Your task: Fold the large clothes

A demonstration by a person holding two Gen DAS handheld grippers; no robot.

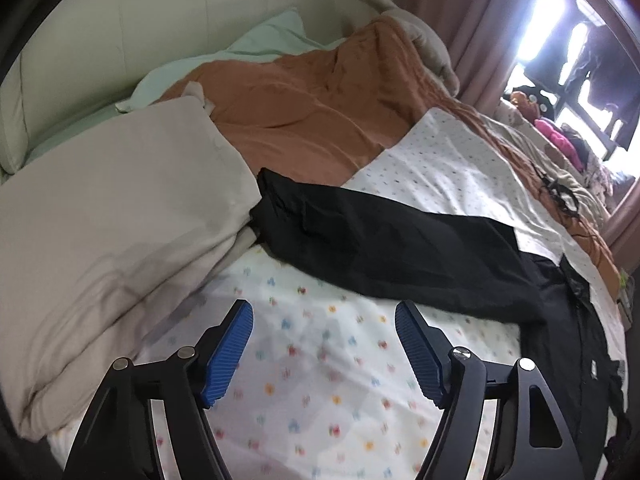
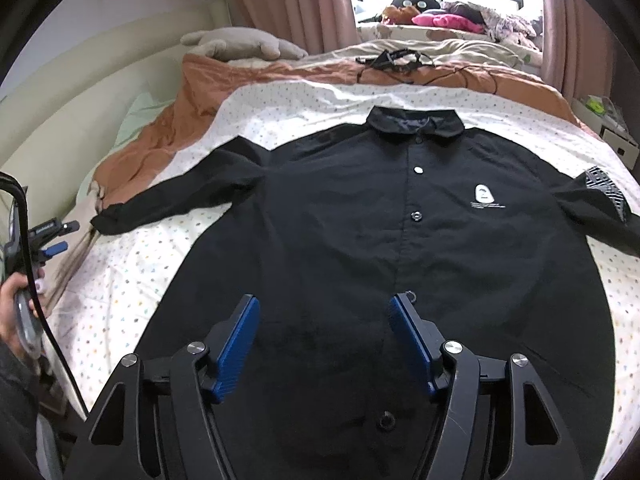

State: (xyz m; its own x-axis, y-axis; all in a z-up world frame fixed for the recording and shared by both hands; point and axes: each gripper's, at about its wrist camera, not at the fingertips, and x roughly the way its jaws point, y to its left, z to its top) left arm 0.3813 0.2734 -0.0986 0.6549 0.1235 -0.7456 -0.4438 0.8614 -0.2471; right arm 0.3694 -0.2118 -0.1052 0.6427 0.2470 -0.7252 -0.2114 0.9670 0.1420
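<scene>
A black button-up shirt lies flat, front up, on the dotted white sheet of a bed, collar far, sleeves spread. My right gripper is open and empty above the shirt's lower front. My left gripper is open and empty over the sheet, just short of the shirt's left sleeve. The left gripper also shows at the left edge of the right wrist view, held by a hand.
A beige folded duvet lies left of the sleeve. An orange blanket and a grey plush toy lie at the far side. Black cords rest beyond the collar. Curtains and a cluttered window sill stand behind.
</scene>
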